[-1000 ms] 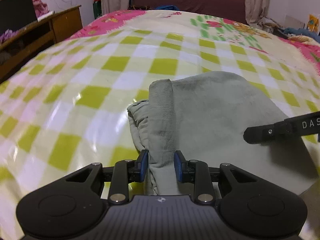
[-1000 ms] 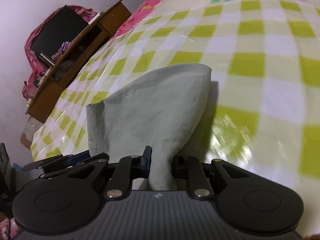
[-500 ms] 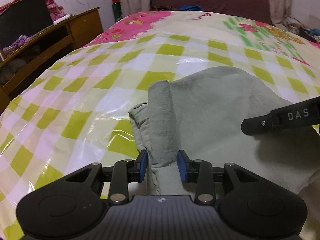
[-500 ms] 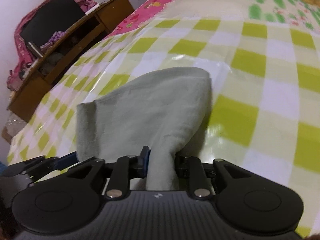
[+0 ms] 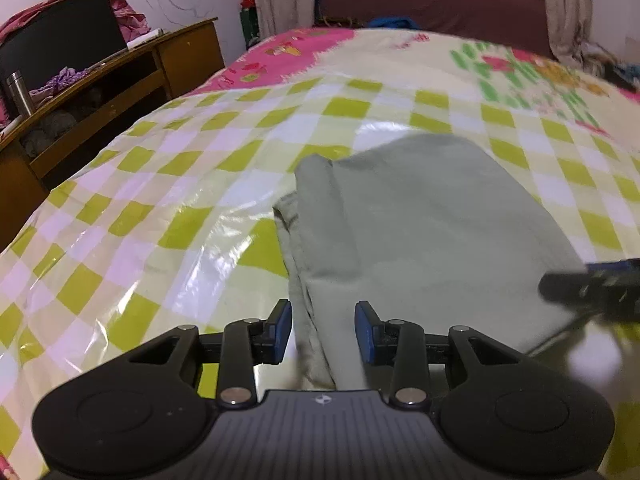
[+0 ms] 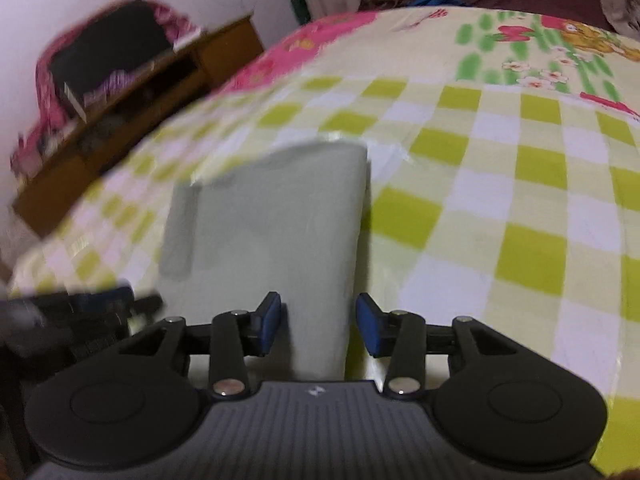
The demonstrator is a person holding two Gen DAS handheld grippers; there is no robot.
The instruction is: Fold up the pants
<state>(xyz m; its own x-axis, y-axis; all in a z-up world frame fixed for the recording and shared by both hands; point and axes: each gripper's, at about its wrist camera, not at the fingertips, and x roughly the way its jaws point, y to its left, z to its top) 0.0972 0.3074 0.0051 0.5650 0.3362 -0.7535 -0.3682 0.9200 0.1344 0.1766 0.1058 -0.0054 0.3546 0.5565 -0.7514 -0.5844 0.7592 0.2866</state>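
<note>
The grey-green pants (image 5: 420, 232) lie folded in a thick rectangle on the checked bed cover (image 5: 160, 208). My left gripper (image 5: 323, 332) is open, its blue pads either side of the near left edge of the pants. My right gripper (image 6: 318, 328) is open, astride the near right edge of the pants (image 6: 276, 232). The right gripper also shows as a dark blurred shape at the right edge of the left wrist view (image 5: 596, 288). The left gripper shows blurred at the left of the right wrist view (image 6: 80, 308).
A wooden cabinet (image 5: 100, 92) with a dark screen (image 5: 60, 44) and a metal flask (image 5: 18, 92) stands left of the bed. A maroon headboard (image 5: 432, 4) and curtains are at the far end. The pink and floral part of the cover (image 6: 520, 48) lies beyond the pants.
Both grippers have opened and let go of the pants, which now lie flat on the bed. Both have drawn back a little; the right wrist view has swung.
</note>
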